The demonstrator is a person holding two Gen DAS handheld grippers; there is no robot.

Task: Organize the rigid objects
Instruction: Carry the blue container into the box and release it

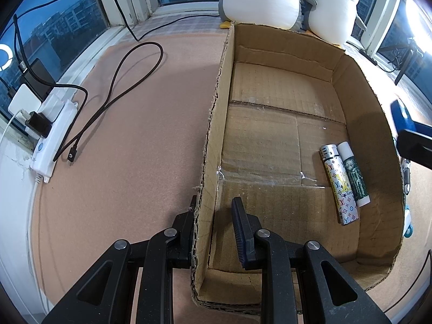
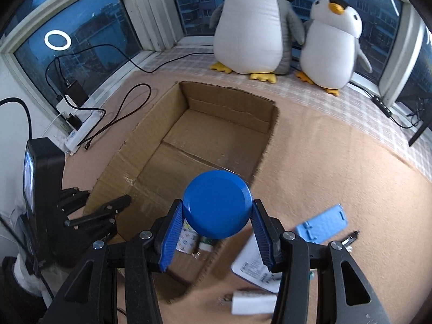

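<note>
Right wrist view: the right tool (image 2: 218, 217) grips a blue round lid (image 2: 217, 203) between its 2 blue pads, over the near end of the cardboard box (image 2: 151, 145). Left of it, the left tool (image 1: 213, 216) is clamped on the box's side wall. 2 tubes (image 1: 344, 183) lie inside, ahead and right of that tool.
</note>
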